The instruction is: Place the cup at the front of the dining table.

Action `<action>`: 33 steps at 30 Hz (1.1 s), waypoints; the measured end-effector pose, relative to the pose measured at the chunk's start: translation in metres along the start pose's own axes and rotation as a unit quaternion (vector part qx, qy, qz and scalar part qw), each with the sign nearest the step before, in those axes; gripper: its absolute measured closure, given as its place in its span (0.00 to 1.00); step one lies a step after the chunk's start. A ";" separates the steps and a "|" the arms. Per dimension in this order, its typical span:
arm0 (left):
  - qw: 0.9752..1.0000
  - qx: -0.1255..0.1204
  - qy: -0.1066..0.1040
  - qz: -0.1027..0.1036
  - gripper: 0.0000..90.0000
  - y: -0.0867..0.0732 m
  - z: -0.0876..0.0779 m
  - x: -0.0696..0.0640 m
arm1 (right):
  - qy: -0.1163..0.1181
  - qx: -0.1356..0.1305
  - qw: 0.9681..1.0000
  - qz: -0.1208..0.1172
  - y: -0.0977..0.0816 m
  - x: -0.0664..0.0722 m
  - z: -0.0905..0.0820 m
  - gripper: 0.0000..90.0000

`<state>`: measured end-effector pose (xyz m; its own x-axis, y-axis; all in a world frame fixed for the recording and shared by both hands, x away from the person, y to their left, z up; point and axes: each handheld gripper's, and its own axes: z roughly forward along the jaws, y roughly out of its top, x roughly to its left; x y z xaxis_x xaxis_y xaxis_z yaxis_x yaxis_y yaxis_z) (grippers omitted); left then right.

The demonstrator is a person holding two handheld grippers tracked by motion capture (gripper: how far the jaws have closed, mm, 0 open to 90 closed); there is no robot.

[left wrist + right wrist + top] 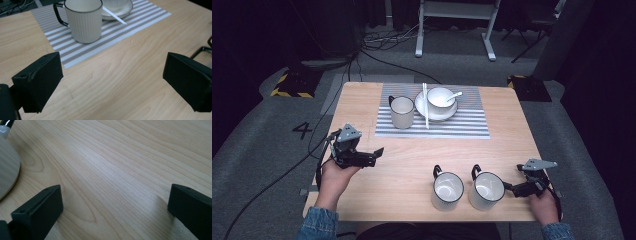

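Note:
My left gripper (374, 156) hovers open over the table's left side, held by a hand. In the left gripper view its jaws (112, 72) stand wide apart over bare wood, facing a ribbed white mug (85, 21) with a black handle on a striped placemat (130, 32). My right gripper (511, 189) is open at the front right, just right of a white mug (486, 189). That mug's side (7, 170) sits left of the open right jaws (115, 202). A second white mug (447, 190) stands beside it.
On the placemat (462, 125) stand the ribbed mug (402, 111), a plate (419, 104) carrying a bowl (441, 97) with a spoon (454, 95), and white chopsticks (425, 107). Bare wood (412, 155) spans the table's middle. Cables and a desk frame lie on the floor beyond.

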<state>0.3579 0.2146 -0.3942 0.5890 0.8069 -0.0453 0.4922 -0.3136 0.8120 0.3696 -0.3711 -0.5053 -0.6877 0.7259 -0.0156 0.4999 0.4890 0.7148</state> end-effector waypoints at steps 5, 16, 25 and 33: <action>1.000 0.002 0.001 0.006 0.03 -0.017 -0.005 -0.007 | 0.000 0.000 1.000 0.000 0.000 0.000 0.000 0.00; 0.999 -0.033 -0.012 -0.029 0.03 -0.059 -0.024 -0.007 | 0.000 0.000 1.000 0.000 0.000 0.000 0.000 0.00; 0.999 -0.001 -0.006 -0.037 0.03 -0.082 -0.021 -0.009 | 0.000 0.000 1.000 0.000 0.000 0.000 0.000 0.00; 0.998 0.032 -0.001 -0.048 0.03 -0.096 -0.011 -0.005 | 0.000 0.000 1.000 0.000 0.000 0.000 0.000 0.00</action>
<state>0.3006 0.2460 -0.4652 0.5389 0.8335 -0.1220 0.5859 -0.2668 0.7652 0.3696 -0.3712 -0.5053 -0.6878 0.7257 -0.0155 0.4997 0.4889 0.7151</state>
